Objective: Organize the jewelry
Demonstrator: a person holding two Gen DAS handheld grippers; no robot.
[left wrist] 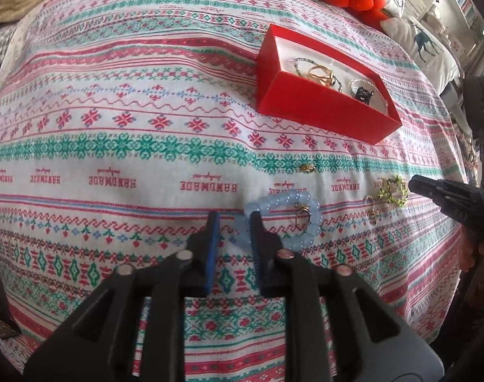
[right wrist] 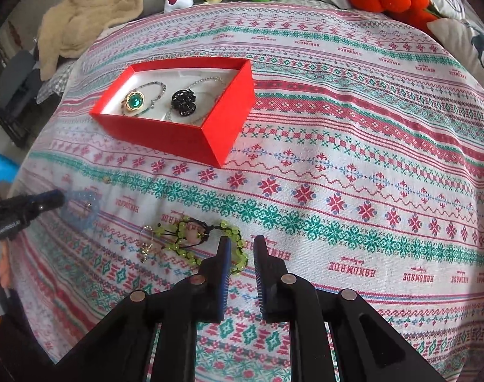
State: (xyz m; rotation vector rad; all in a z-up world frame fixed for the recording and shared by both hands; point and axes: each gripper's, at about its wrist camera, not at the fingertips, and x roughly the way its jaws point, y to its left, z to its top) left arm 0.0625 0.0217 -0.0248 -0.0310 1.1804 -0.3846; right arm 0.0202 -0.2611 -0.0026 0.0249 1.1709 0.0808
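Two grippers work a patterned cloth point(left wrist: 114, 165) where loose jewelry lies short of the red box point(right wrist: 178, 140), which already holds a green-stoned piece point(right wrist: 134, 101), a black flower piece point(right wrist: 184, 103) and chains. The left gripper point(left wrist: 234, 222) has its fingers apart, straddling the near edge of the blue bead bracelet point(left wrist: 305, 197), with a small gold ring point(left wrist: 302, 218) inside the loop. The right gripper point(right wrist: 242, 248) is likewise open at the edge of the green bead bracelet point(right wrist: 232, 232). Judging by this, each hand is at the grasp step. Next, each should close on the beads alone, not the cloth, then lift and carry to the box.
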